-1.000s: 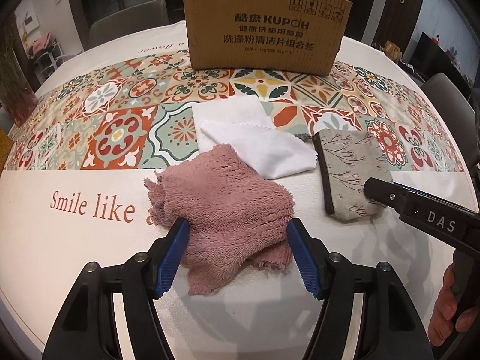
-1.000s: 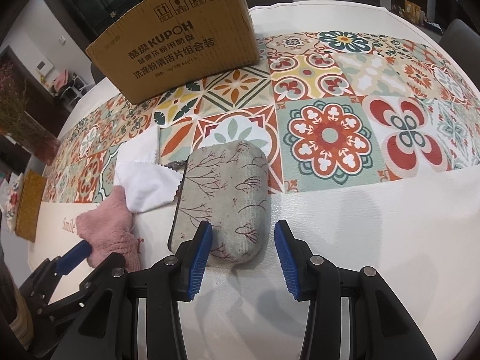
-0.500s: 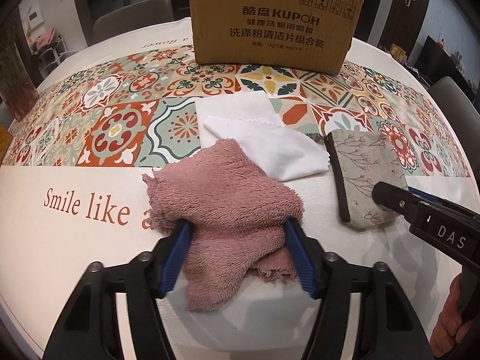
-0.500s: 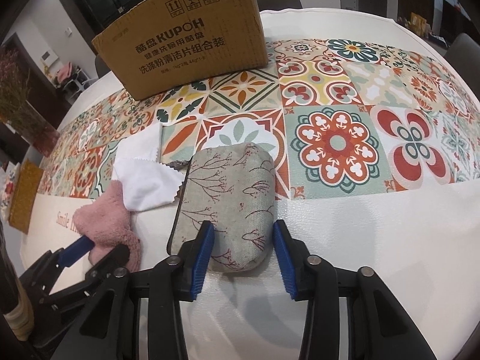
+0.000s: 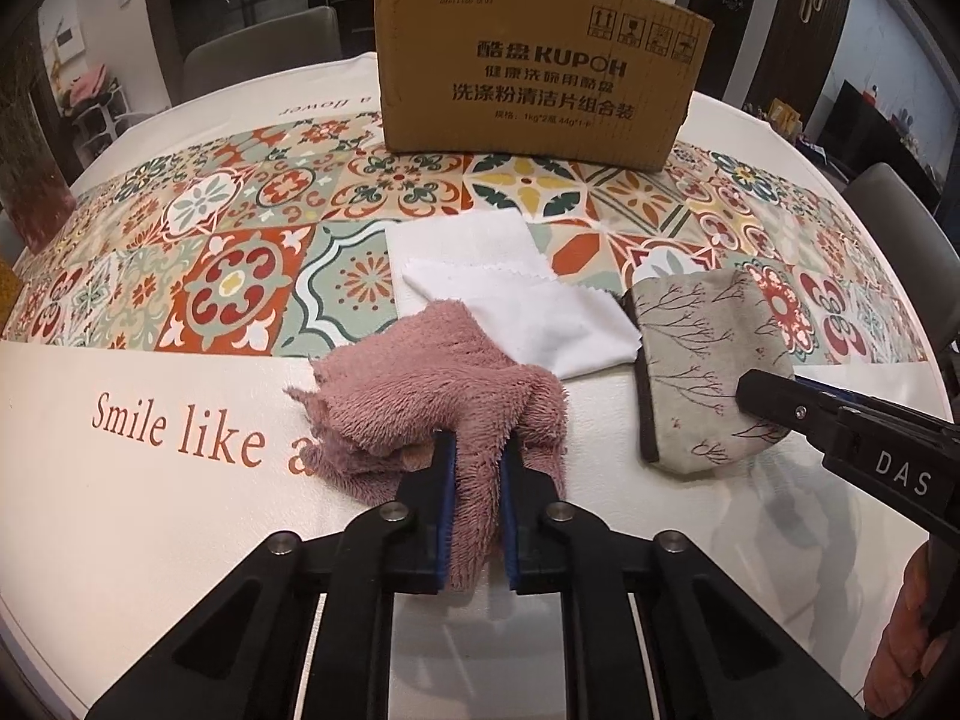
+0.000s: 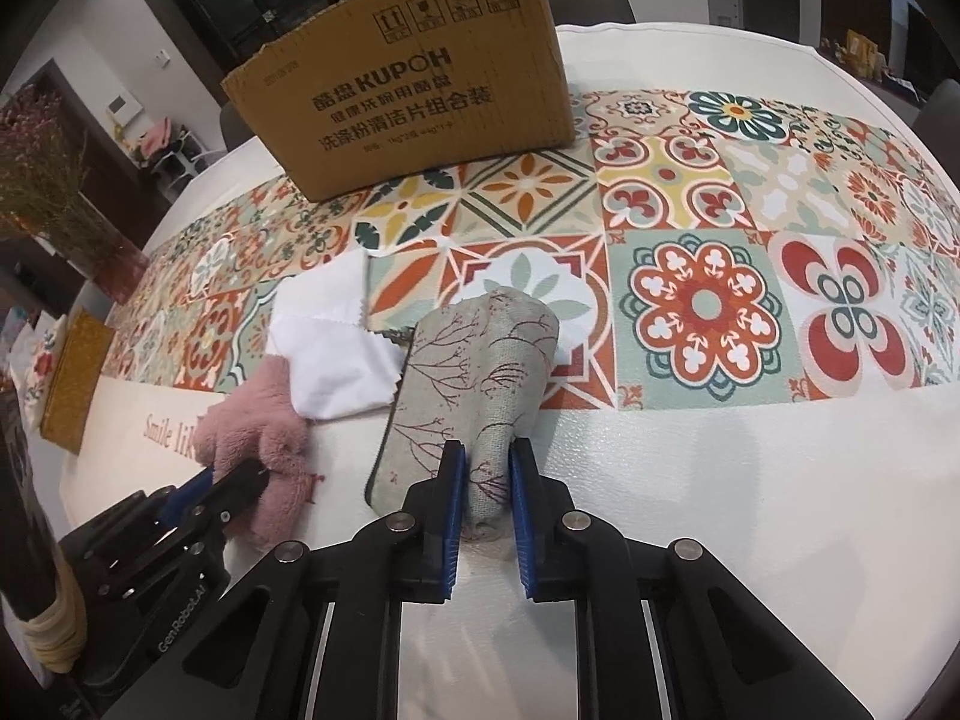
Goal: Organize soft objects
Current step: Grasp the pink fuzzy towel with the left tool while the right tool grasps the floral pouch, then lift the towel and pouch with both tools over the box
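Left wrist view: both tongs have just clamped shut, ready to lift.
Left tongs (image 5: 474, 468) pinch the pink fluffy cloth (image 5: 432, 390); right tongs (image 6: 485, 468) pinch the printed linen pouch (image 6: 474, 366).

Round table under white cloth (image 5: 150, 510) with patterned tile band and "Smile like a" lettering. On it: brown cardboard box (image 5: 540, 84) at 12 o'clock; white folded cloth (image 5: 528, 312) centre; fluffy pink towel (image 5: 420, 396) at 6; grey branch-print fabric pouch (image 5: 702, 354) at 3.
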{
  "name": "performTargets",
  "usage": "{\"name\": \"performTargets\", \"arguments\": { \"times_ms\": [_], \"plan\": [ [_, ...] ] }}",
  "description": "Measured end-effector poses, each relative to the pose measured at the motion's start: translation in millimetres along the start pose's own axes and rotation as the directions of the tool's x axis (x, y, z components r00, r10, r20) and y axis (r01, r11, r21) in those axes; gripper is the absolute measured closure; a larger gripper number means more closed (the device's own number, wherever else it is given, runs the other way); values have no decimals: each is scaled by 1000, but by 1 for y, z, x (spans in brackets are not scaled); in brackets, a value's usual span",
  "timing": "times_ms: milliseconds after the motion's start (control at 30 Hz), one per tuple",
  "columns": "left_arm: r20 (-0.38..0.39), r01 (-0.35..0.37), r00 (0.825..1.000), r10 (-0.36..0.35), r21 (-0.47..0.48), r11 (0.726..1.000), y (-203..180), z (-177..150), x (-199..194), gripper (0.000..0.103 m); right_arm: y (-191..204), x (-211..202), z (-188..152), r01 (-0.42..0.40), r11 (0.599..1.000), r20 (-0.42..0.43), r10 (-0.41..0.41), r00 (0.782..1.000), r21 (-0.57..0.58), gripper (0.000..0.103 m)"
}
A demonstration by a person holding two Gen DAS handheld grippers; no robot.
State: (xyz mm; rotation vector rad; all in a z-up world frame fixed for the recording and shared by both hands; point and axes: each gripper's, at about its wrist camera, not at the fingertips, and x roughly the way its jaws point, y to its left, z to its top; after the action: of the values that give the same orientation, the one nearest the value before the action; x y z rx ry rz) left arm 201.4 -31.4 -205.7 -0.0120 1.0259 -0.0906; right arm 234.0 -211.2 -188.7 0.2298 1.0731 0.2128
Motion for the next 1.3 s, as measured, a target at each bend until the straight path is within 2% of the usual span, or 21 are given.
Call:
{"name": "performTargets", "arguments": {
  "times_ms": [667, 1300],
  "plan": [
    [173, 12, 985, -18, 38, 999, -6, 32, -56, 92, 16, -41, 18, -13, 999, 106, 17, 994, -42, 91],
    [313, 1, 950, -16, 47, 999, 2, 65, -99, 92, 42, -83, 48, 7, 996, 244, 16, 970, -94, 93]
  ]
}}
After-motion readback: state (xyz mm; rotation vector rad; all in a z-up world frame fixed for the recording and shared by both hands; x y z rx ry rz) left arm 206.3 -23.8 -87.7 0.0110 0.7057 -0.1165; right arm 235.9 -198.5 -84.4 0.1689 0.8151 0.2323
